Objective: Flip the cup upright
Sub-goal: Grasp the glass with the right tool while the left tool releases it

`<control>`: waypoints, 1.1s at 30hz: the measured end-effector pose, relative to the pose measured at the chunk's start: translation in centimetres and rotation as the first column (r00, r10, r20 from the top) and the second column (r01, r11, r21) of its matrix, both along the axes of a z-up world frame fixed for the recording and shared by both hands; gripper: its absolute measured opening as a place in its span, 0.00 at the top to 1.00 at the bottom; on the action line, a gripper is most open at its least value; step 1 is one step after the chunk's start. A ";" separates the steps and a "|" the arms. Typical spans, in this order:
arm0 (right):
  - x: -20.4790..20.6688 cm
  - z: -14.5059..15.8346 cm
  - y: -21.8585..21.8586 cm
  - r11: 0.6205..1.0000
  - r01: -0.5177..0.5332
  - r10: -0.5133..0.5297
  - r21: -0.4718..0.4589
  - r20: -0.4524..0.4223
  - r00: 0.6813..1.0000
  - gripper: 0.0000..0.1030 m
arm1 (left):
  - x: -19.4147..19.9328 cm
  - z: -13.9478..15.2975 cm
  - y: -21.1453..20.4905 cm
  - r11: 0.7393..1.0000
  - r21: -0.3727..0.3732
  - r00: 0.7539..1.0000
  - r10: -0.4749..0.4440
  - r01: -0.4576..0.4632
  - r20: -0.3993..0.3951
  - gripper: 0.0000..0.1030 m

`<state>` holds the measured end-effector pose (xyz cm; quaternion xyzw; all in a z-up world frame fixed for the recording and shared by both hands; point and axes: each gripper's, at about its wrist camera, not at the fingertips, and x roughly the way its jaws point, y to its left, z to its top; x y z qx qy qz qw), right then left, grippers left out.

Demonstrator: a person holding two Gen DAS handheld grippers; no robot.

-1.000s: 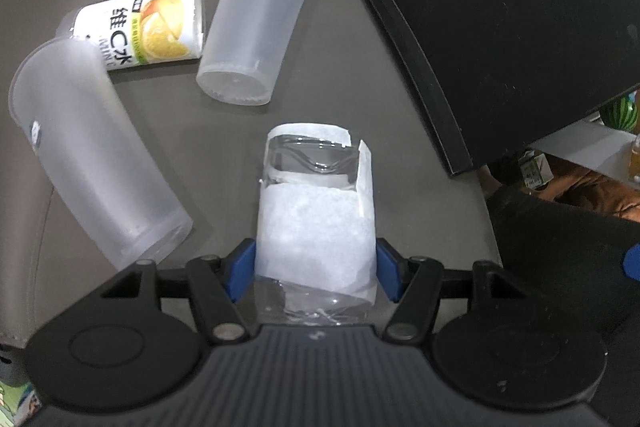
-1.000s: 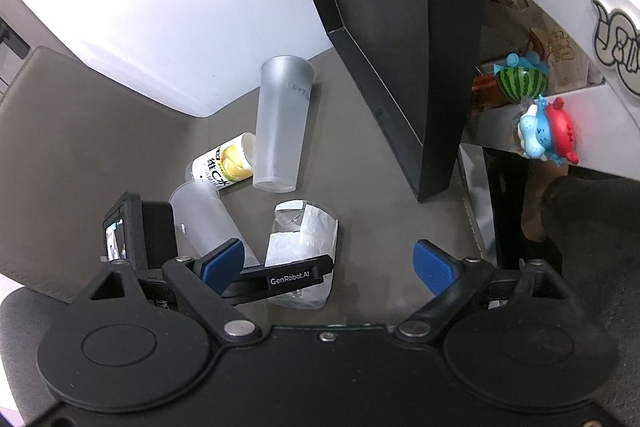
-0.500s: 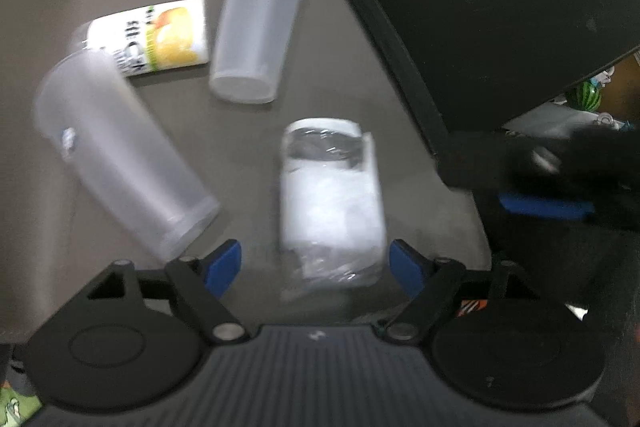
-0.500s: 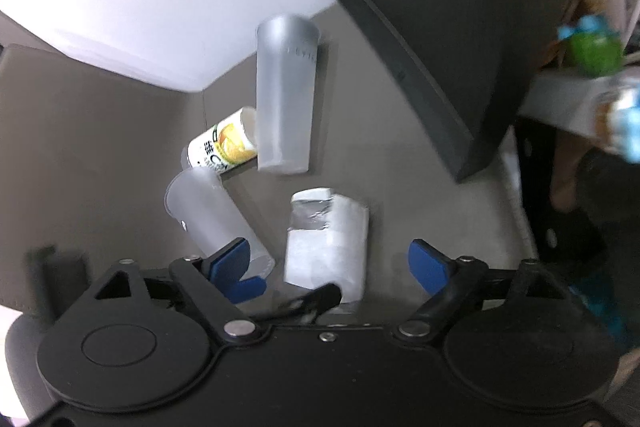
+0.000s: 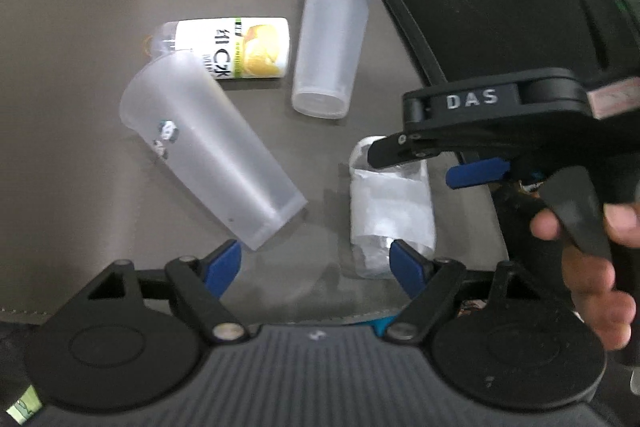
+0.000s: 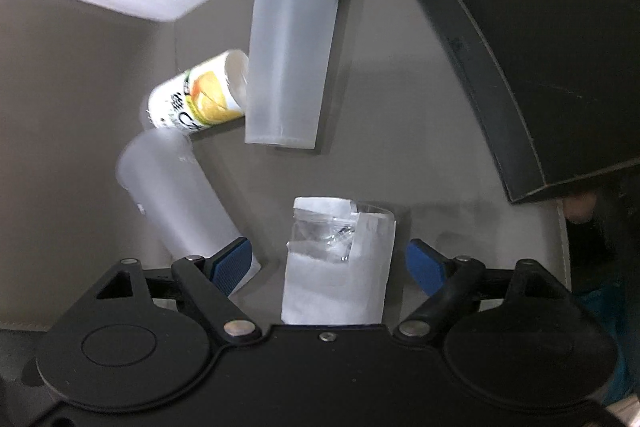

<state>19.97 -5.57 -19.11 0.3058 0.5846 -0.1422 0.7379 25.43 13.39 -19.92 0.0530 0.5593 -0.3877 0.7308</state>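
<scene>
On the tabletop (image 6: 400, 155) the paper-wrapped cup (image 6: 336, 267) lies sideways, unflipped; the right gripper (image 6: 328, 263) straddles it wide open, the left gripper (image 5: 316, 263) wide and empty.

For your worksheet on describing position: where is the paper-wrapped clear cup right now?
The paper-wrapped cup lies on its side between the open fingers of the right gripper, right of a frosted cup.

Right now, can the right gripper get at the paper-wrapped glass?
Probably yes. The right gripper is open and the paper-wrapped glass, lying on its side, sits between its fingers with nothing in between; the frosted cup lies just left.
</scene>
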 end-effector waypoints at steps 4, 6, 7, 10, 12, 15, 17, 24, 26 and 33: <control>1.5 -1.7 0.1 1.000 -0.015 0.015 0.006 -0.078 0.997 0.19 | 0.4 0.0 0.8 1.000 -0.006 1.000 0.013 -0.013 0.001 0.22; 2.1 -2.4 0.2 0.999 -0.032 0.032 -0.002 -0.110 0.993 0.19 | 0.7 0.0 1.0 1.000 -0.011 1.000 0.018 -0.018 0.005 0.22; 2.4 -2.8 0.2 0.999 -0.039 0.038 -0.004 -0.127 0.991 0.19 | 0.8 -0.1 1.2 1.000 -0.014 1.000 0.026 -0.026 -0.002 0.22; 3.1 -3.6 0.2 0.999 -0.049 0.049 0.000 -0.166 0.985 0.19 | 1.0 -0.1 1.6 0.999 -0.015 0.999 0.037 -0.037 -0.001 0.22; 3.5 -3.9 0.2 0.998 -0.064 0.060 -0.011 -0.189 0.980 0.20 | 1.0 0.0 1.8 0.999 -0.016 0.999 0.039 -0.039 0.008 0.22; 4.0 -4.2 0.7 0.995 -0.095 0.085 -0.037 -0.209 0.974 0.20 | 1.2 -0.1 2.2 0.998 -0.029 0.999 0.052 -0.052 0.003 0.22; 4.0 -4.5 1.1 0.994 -0.108 0.097 -0.035 -0.229 0.969 0.23 | 1.4 -0.1 2.2 0.998 -0.032 0.998 0.059 -0.059 -0.002 0.22; 3.4 -4.3 1.1 0.993 -0.100 0.085 -0.070 -0.195 0.977 0.38 | 1.6 -0.1 2.5 0.997 -0.035 0.997 0.073 -0.073 -0.005 0.22; 3.0 -3.6 1.1 0.993 -0.092 0.079 -0.076 -0.163 0.983 0.38 | 1.6 -0.1 2.5 0.997 -0.034 0.997 0.075 -0.075 -0.004 0.22; 1.3 0.1 1.7 0.981 -0.115 0.111 -0.155 -0.033 0.993 0.38 | 1.7 -0.1 2.7 0.995 -0.040 0.996 0.088 -0.088 -0.010 0.22</control>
